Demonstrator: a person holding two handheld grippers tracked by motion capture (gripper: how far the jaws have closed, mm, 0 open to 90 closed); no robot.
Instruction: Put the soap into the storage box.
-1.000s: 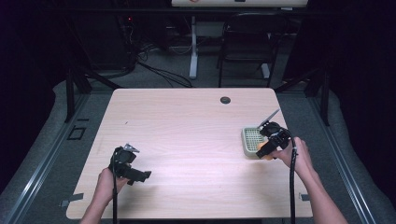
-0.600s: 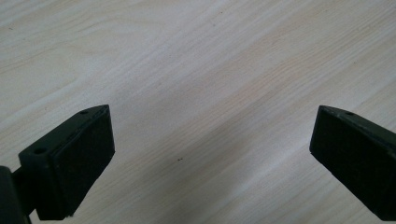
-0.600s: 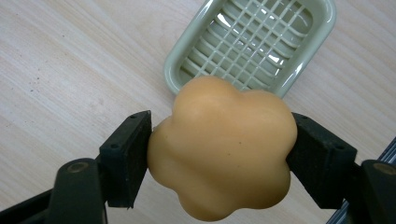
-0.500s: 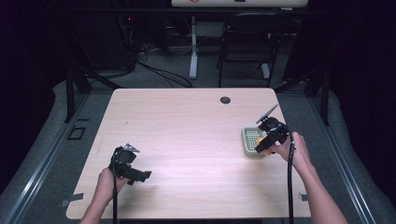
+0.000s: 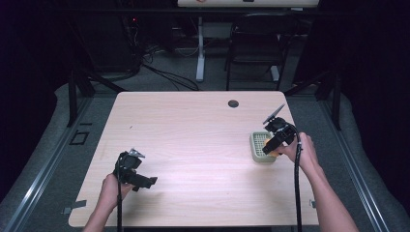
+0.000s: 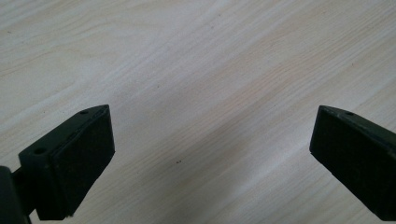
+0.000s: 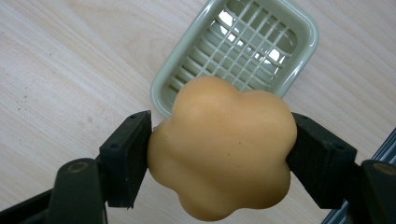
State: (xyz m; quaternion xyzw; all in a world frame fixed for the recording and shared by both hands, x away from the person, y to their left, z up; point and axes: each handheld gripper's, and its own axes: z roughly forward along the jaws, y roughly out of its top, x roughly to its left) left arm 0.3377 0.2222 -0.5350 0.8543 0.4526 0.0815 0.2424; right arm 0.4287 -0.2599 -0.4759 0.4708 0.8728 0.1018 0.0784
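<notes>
My right gripper [image 7: 219,149] is shut on an orange flower-shaped soap [image 7: 224,149], which it holds above the wooden table. Just beyond the soap lies a pale green soap dish [image 7: 261,37] with a grid bottom, nothing in it. In the high view the right gripper [image 5: 276,140] hangs over the right side of the soap dish [image 5: 258,145], near the table's right edge, and a bit of the soap [image 5: 273,153] shows below it. My left gripper [image 5: 145,181] rests low at the front left, open, with bare wood between its jaws [image 6: 210,154].
A round dark cable hole [image 5: 233,103] sits at the table's far edge. Beyond the table stand a chair [image 5: 256,43] and a desk leg with cables on the floor. A metal rail runs along the right side [image 5: 358,169].
The right gripper with the soap has drifted slightly away from me and up over the dish. The left gripper has stayed still.
</notes>
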